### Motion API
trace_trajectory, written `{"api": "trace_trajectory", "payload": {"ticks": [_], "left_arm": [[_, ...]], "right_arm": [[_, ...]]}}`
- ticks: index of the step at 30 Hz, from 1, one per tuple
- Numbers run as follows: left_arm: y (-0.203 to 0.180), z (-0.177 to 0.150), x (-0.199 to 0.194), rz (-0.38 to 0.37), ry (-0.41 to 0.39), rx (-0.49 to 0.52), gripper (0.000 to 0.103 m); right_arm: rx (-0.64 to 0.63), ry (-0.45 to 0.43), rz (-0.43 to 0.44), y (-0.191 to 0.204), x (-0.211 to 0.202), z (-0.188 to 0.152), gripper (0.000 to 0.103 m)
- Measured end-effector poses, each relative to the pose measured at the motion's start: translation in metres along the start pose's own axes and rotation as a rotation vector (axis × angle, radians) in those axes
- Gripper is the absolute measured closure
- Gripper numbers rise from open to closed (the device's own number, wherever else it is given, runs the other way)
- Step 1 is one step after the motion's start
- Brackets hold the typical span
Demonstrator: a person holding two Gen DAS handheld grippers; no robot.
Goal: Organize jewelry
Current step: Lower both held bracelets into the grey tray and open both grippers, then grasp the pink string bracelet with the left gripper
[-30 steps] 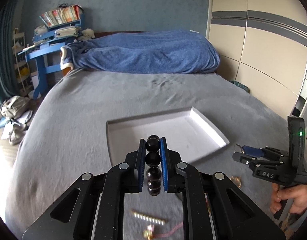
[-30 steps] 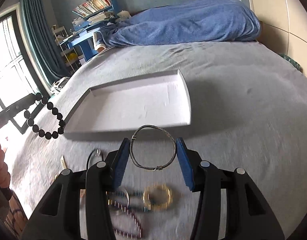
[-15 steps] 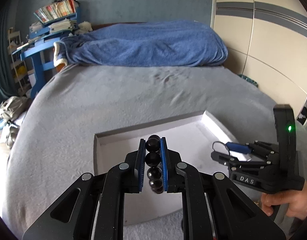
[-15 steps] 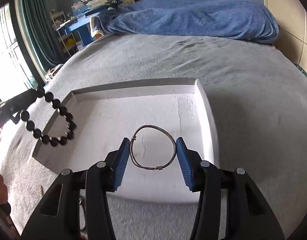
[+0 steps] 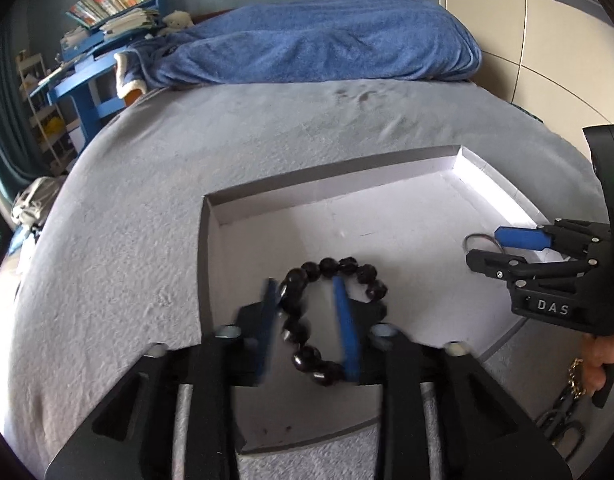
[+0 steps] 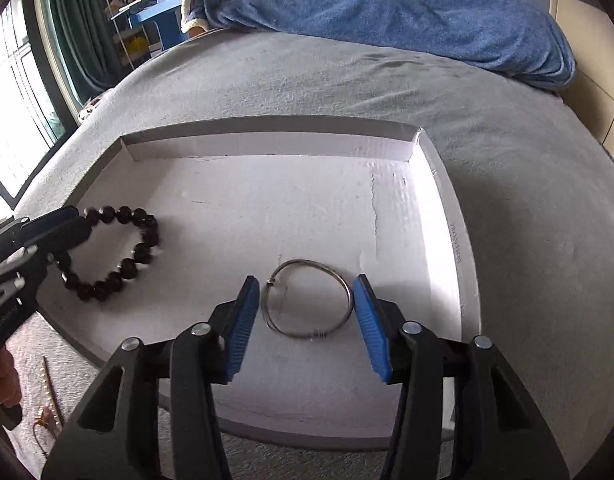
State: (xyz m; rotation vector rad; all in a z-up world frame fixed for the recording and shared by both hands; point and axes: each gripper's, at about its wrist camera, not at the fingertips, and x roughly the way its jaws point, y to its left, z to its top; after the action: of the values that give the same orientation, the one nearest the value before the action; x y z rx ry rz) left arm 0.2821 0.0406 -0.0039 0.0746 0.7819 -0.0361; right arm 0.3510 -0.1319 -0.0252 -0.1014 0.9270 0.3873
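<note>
A shallow white tray [image 5: 367,220] [image 6: 267,184] lies on the grey bed. My left gripper [image 5: 303,280] [image 6: 79,220] hovers low over its left part. Its jaws are opening, blurred, and the black bead bracelet [image 5: 331,266] [image 6: 141,252] hangs loose as a ring between and below them, no pad pressing on it. My right gripper [image 6: 307,280] [image 5: 485,246] is over the tray's right part. Its jaws are opening too, and the thin silver wire bangle [image 6: 307,261] [image 5: 473,238] sits between the blue pads, just free of them, at the tray floor.
Loose jewelry lies on the bed in front of the tray: a gold chain [image 5: 575,376] and a gold beaded bar [image 6: 49,392]. A blue blanket [image 5: 307,40] is heaped at the far end. A hand [image 5: 603,356] holds the right gripper's handle.
Both grippers came forward and down over the tray. The left jaws spread and let the bead bracelet fall open into a ring. The right jaws widened off the bangle.
</note>
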Motion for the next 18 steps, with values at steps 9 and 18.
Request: {"api": "trace_trajectory", "payload": {"ticks": [9,18], "left_arm": [[0.003,-0.016,-0.039,0.013,-0.088,-0.023,0.024],[0.01,-0.059,-0.082,0.016,-0.121,-0.085,0.013]], "right_arm": [[0.022,-0.135,0.029,0.003,-0.044,-0.021,0.026],[0.047,-0.235,0.009,0.002,-0.102,-0.082,0.017]]}}
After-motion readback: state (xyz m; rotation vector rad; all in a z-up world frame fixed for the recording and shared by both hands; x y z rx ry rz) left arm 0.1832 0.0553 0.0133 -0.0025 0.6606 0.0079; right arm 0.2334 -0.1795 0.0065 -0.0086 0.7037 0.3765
